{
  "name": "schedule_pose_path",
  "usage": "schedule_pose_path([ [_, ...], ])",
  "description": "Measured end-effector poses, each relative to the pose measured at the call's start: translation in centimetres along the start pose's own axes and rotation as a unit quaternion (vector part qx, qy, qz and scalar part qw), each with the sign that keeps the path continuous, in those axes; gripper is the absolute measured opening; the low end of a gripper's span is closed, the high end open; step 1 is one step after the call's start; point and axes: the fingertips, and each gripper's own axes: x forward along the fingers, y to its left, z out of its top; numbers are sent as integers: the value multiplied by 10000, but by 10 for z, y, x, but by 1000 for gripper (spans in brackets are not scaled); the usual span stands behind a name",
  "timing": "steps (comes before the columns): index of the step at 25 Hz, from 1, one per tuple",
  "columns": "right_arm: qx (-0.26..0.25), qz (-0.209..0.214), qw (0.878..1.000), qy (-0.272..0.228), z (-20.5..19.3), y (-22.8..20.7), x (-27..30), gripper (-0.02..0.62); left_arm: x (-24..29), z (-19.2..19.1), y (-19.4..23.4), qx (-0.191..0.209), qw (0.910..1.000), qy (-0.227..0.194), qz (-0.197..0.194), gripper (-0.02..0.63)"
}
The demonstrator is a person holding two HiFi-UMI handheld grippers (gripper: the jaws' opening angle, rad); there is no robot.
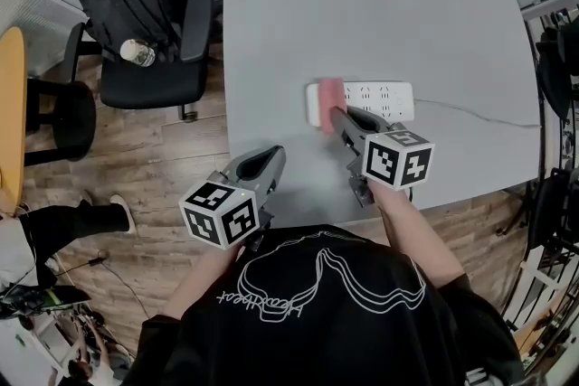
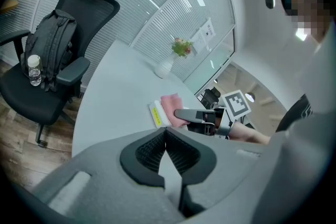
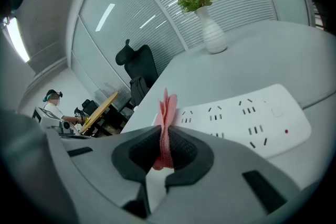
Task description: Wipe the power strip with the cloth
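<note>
Pink cloth (image 3: 167, 110), pinched in the right tongs (image 3: 165, 149), sits at one end of the strip (image 3: 252, 118). Wiping looks under way; next, sweep along the sockets. Left tongs (image 2: 166, 136) closed, empty.

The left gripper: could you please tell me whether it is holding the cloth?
No, the left gripper is closed on nothing, while the pink cloth is pinched in the right gripper.

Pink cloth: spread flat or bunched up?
Bunched: the pink cloth stands edge-on in layers, pinched in the jaws of the right hand-held gripper, at one end of the power strip.
</note>
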Motion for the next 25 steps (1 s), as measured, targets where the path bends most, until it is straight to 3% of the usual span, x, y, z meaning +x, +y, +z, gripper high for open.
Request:
schedule_pose_path([
  [25,311,-669,9967,-341,9,-69,-52,40,41,0,-39,306,9981,343,-413,12],
])
